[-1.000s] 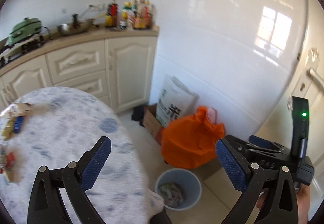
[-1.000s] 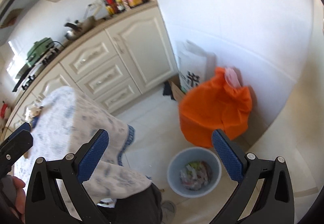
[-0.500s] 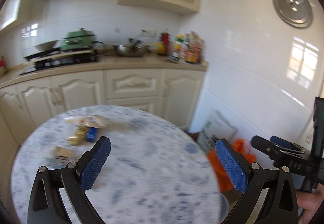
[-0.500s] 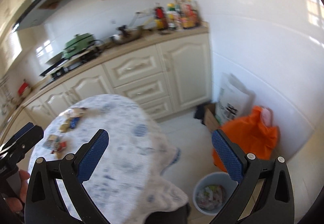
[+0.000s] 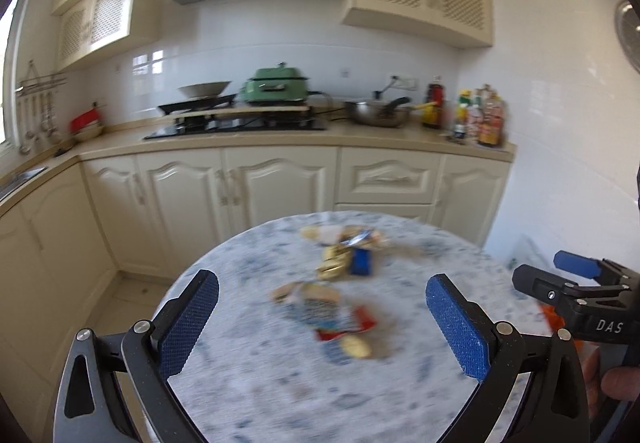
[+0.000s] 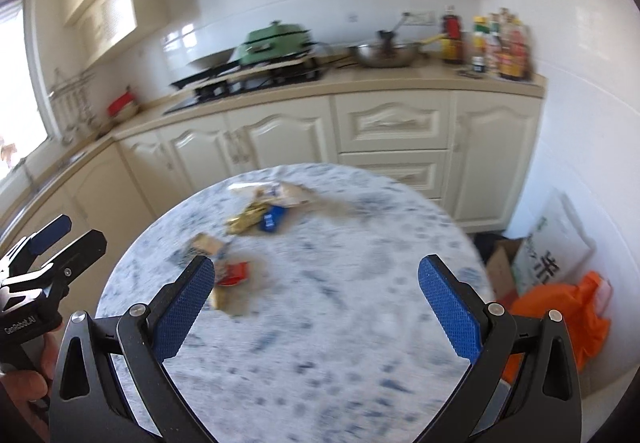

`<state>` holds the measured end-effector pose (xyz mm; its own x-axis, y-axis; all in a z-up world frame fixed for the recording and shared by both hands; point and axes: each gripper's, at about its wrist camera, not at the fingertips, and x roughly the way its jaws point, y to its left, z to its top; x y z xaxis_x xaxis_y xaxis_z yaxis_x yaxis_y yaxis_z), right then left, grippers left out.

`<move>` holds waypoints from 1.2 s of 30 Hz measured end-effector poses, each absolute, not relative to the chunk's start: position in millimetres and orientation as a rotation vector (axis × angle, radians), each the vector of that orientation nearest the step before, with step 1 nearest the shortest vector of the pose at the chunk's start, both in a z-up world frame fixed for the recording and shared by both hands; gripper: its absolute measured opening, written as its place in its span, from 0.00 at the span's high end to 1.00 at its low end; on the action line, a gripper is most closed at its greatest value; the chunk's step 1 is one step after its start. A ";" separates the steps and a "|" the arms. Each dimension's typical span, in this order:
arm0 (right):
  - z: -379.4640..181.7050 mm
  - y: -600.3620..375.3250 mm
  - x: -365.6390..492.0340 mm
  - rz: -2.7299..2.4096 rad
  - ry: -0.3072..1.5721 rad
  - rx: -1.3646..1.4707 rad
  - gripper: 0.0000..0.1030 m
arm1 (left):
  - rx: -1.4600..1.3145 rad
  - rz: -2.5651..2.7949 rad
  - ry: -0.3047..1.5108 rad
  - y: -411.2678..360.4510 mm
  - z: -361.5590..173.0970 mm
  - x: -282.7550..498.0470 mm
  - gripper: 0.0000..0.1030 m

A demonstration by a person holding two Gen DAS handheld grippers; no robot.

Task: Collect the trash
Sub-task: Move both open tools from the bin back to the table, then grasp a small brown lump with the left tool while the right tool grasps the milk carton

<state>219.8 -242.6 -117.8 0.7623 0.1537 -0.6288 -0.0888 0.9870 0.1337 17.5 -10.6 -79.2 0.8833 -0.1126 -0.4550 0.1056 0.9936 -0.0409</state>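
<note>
Both grippers hang over the round worktop, which has a blue-speckled white cloth on it, and neither one has anything in it. The left gripper has its jaws spread wide, blue pads far apart at the lower left and lower right of its frame. Same deal with the right gripper: jaws wide apart, nothing between them but tablecloth.

The trash is a loose scatter of wrappers on the worktop, all pretty blurry. In the left wrist view there's a far bunch of pale and silvery wrappers near the back edge of the worktop, with a gold wrapper and a small blue packet just beside each other right below it. Closer in, around the middle of the frame, sits a second clump with a red wrapper and a yellowish piece at its lower end. What the bits actually are can't be made out.

From the right wrist view that same trash sits left of centre, and the red wrapper shows just past the tip of the left-hand finger.

Each gripper shows at the edge of the other's view. An orange bag and a white printed bag sit on the floor at the right of the right wrist frame, by the cream cabinets.
</note>
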 end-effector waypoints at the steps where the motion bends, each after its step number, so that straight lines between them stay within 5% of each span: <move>1: -121.9 -236.2 223.5 0.150 0.702 0.089 0.00 | -0.017 -0.100 0.482 -10.9 -80.9 17.6 0.01; 25: -227.3 -98.3 340.4 0.389 0.974 -0.001 0.00 | -0.074 0.048 0.644 80.4 -138.8 126.0 0.01; 27: -236.7 -91.4 348.6 0.403 0.995 -0.018 0.15 | -0.080 0.050 0.656 84.3 -144.3 134.7 0.01; 36: -228.7 -111.9 343.0 0.411 0.944 0.009 0.17 | -0.072 0.018 0.681 72.9 -156.5 154.0 0.01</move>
